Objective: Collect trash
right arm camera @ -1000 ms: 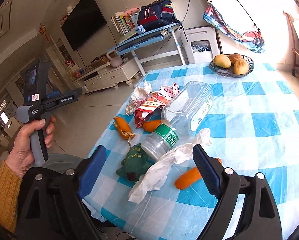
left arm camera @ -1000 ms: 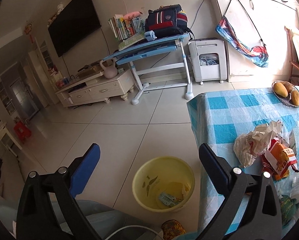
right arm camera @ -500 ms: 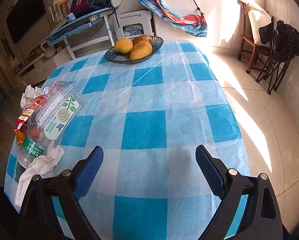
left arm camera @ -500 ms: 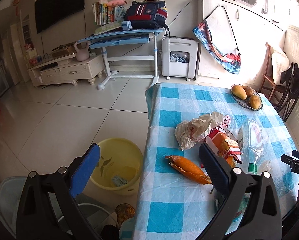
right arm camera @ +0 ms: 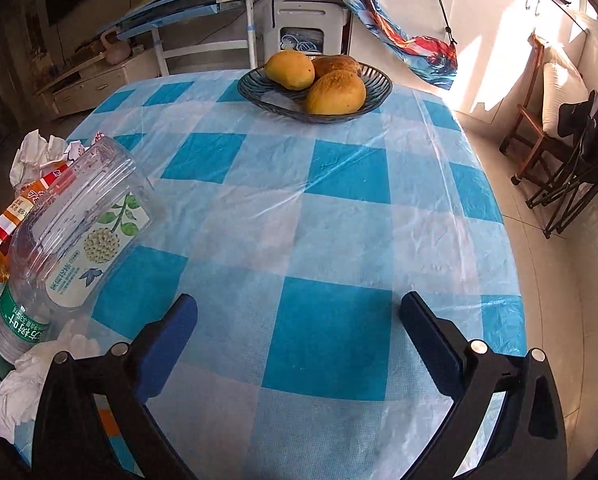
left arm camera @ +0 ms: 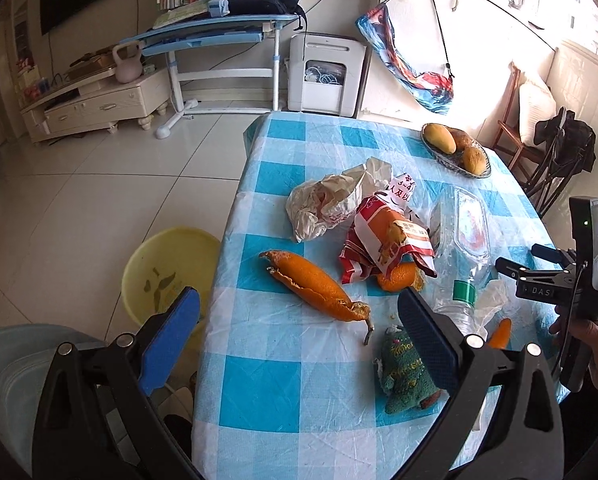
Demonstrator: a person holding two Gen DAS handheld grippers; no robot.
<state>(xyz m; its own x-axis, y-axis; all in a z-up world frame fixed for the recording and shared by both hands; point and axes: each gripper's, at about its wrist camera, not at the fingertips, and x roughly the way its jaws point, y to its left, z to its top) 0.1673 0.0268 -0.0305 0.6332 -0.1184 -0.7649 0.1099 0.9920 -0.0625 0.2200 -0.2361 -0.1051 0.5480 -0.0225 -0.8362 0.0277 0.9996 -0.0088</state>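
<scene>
Trash lies on the blue checked tablecloth (left arm camera: 283,392): a long orange peel (left arm camera: 311,286), crumpled white paper (left arm camera: 335,200), a red and orange snack wrapper (left arm camera: 387,240), an empty clear bottle (left arm camera: 461,248), a white tissue (right arm camera: 23,384) and a small green plush toy (left arm camera: 405,372). My left gripper (left arm camera: 299,340) hovers open over the table's near edge, the peel just ahead of it. My right gripper (right arm camera: 299,332) is opening, nothing between its fingers, over bare cloth; the bottle (right arm camera: 75,232) lies to its left. A yellow bin (left arm camera: 171,268) stands on the floor left of the table.
A dark bowl of mangoes (right arm camera: 315,84) sits at the table's far side. A wooden chair and a folded black chair (right arm camera: 571,156) stand to the right. A blue desk (left arm camera: 215,36), a white appliance (left arm camera: 325,76) and a TV cabinet (left arm camera: 95,100) line the far wall.
Both views swung right and tipped down toward the table. The left view went from the bin and floor to the trash pile; the right view left the trash for bare cloth and the fruit bowl.
</scene>
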